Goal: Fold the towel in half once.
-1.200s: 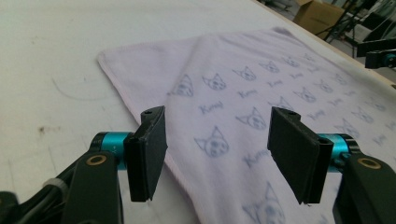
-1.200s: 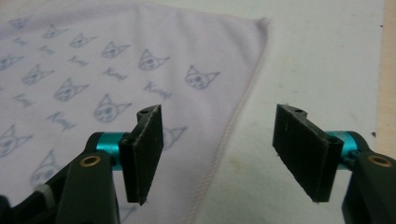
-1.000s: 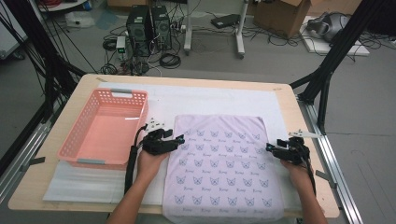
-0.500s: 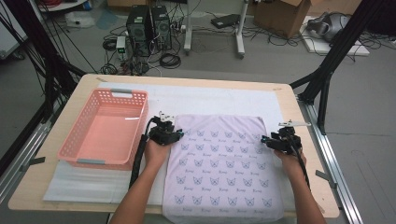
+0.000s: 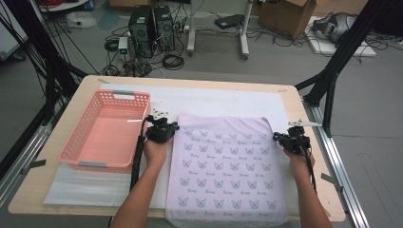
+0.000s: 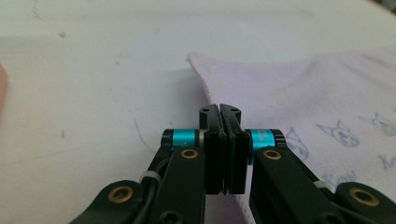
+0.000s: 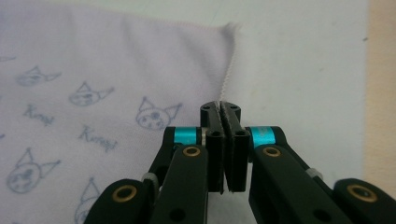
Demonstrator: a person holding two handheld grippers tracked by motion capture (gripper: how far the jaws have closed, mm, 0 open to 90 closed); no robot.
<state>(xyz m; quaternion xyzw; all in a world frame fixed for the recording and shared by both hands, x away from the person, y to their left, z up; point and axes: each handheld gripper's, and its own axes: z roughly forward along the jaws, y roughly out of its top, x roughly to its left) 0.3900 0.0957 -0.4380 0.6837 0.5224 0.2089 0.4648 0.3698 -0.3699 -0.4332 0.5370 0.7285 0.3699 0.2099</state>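
A pale lilac cloth printed with small cat faces lies flat on the white mat, its near end hanging over the table's front edge. My left gripper sits at the cloth's left edge close to the far left corner. In the left gripper view its jaws have just closed, and the cloth hem runs in between them. My right gripper is at the right edge near the far right corner. Its jaws have also just closed, pinching the cloth hem.
A pink plastic basket stands empty on the left of the table, just beside my left hand. The white mat covers most of the wooden table. Black frame legs rise at both sides; computers and cables lie on the floor beyond.
Both hands have slid toward the cloth's far corners, away from the person. Both pairs of jaws, open a second ago, are now shut at the cloth's side edges.
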